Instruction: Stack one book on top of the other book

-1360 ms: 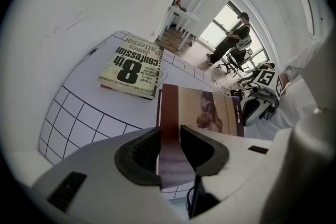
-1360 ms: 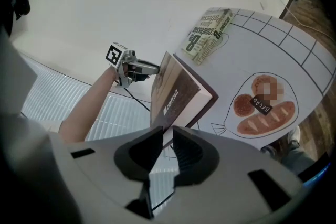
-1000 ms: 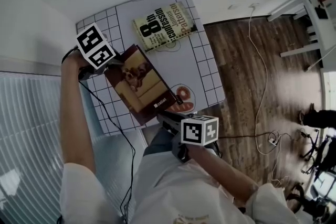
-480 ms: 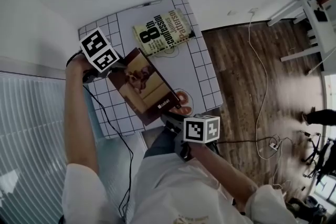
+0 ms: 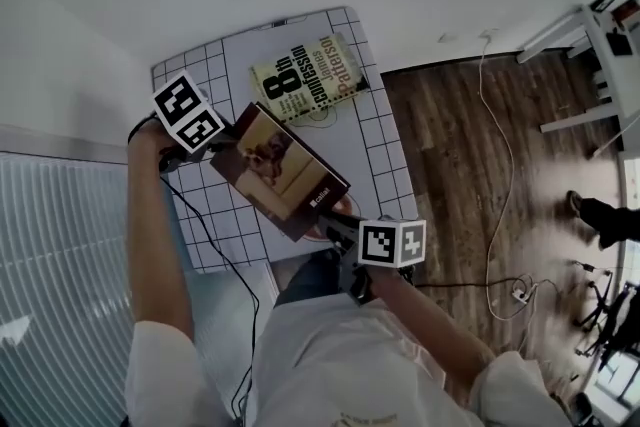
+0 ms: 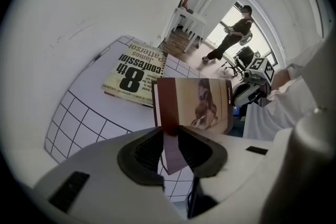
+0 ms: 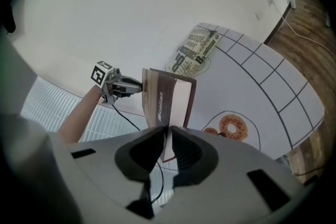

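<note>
A brown book (image 5: 280,170) hangs tilted above the white gridded table (image 5: 385,150), carried between both grippers. My left gripper (image 5: 225,147) has the book's far-left corner between its jaws, which are closing and press on the spine corner (image 6: 169,147). My right gripper (image 5: 335,223) is shut on the near corner, with its pads tight on the thin edge (image 7: 168,147). The second book (image 5: 305,75), pale with a big "8th confession" title, lies flat at the table's far side, just beyond the carried book. It also shows in the left gripper view (image 6: 134,73) and the right gripper view (image 7: 193,50).
A doughnut drawing (image 7: 231,127) is printed on the table under the carried book. A black cable (image 5: 225,255) trails from the left gripper. Wood floor (image 5: 470,175) with loose cords lies to the right, where a person (image 5: 600,215) stands. White shelving (image 5: 590,25) is at upper right.
Both grippers and the brown book have shifted toward the far book. The right gripper moved most, up the head view. The book's far edge now lies closer to the pale book.
</note>
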`<state>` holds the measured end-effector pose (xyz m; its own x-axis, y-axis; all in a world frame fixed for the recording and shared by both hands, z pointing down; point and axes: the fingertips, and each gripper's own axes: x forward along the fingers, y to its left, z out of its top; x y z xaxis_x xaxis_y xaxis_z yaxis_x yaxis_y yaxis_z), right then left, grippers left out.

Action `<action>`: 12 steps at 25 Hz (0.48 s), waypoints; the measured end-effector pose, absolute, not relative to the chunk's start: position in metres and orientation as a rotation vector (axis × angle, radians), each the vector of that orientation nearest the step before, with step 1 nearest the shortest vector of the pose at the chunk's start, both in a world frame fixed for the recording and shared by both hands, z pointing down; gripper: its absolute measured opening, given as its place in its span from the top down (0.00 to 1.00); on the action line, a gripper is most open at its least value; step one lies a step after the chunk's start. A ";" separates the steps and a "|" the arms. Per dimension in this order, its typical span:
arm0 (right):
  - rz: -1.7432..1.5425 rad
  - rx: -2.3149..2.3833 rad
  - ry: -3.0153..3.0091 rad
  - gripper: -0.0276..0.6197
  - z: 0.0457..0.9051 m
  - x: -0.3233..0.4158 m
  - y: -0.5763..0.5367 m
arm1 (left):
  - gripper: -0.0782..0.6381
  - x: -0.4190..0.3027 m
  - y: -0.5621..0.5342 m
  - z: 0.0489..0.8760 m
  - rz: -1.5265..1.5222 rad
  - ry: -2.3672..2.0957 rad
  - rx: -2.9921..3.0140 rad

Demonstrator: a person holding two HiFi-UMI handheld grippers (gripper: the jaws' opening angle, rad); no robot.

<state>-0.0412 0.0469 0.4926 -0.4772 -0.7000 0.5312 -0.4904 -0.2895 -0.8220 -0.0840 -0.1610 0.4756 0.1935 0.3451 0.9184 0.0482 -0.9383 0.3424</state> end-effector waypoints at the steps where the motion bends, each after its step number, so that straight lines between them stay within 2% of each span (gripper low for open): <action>1: -1.877 -1.504 1.769 0.88 0.494 -0.036 0.046 | 0.76 -0.083 -0.161 0.477 1.810 0.367 2.222; 12: -1.991 -1.447 1.873 0.88 0.513 0.006 0.028 | 0.77 -0.072 -0.171 0.499 1.753 0.255 2.133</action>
<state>0.0058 0.0275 0.5126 -0.5614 -0.5973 0.5728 -0.5351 -0.2659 -0.8018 -0.0720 -0.1705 0.4992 0.2111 0.3647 0.9069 -0.0914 -0.9163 0.3898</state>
